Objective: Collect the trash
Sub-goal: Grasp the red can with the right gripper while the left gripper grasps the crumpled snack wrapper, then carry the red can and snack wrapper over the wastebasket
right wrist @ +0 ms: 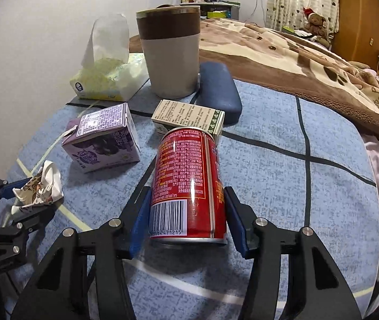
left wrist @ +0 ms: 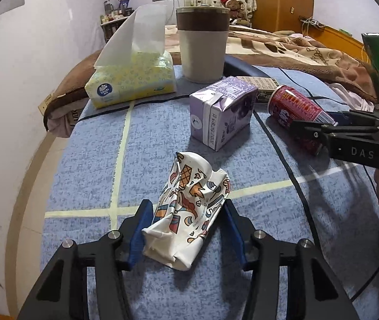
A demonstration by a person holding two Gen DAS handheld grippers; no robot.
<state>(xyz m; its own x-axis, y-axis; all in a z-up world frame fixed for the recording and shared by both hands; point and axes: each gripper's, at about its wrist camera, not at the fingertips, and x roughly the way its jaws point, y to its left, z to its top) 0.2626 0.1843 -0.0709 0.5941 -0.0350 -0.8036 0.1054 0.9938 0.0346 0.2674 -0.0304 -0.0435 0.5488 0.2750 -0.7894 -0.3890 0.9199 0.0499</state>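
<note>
A crumpled printed paper cup (left wrist: 189, 210) lies on the blue bedspread between the blue pads of my left gripper (left wrist: 186, 226), which touch its sides. It also shows in the right wrist view (right wrist: 40, 186). A red can (right wrist: 189, 186) lies on its side between the pads of my right gripper (right wrist: 188, 218), which close on it. The can (left wrist: 296, 109) and right gripper (left wrist: 312, 133) show at right in the left wrist view. A purple drink carton (left wrist: 224, 112) and a cream box (right wrist: 189, 117) lie beyond. A grey bin with a brown band (left wrist: 202, 45) stands at the back.
A yellow tissue pack (left wrist: 133, 80) sits left of the bin. A dark blue case (right wrist: 218, 90) lies right of the bin. A brown blanket (right wrist: 309, 61) covers the bed beyond. A wall (left wrist: 16, 80) runs along the left.
</note>
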